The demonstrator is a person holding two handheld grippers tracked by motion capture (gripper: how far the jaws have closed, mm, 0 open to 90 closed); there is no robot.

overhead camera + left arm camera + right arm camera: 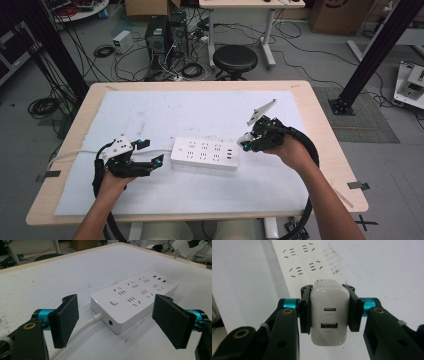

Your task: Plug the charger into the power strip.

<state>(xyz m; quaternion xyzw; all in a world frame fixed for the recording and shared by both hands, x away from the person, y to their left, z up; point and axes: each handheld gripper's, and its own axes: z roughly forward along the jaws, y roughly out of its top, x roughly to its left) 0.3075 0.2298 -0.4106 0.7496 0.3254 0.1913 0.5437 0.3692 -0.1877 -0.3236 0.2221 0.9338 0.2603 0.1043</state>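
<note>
Gripping a white charger [329, 315], right tongs [328, 312] hover.

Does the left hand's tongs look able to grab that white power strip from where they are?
Probably yes. The left tongs are open, facing the power strip's cord end, with nothing between them. Only its white cord lies in the gap.

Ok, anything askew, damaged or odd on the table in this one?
Nothing stands out. The white multi-socket power strip lies flat on the white table cover, cord attached. The right gripper clamps a white USB wall charger squarely; the left gripper is open. Only faint smudges mark the cover.
</note>
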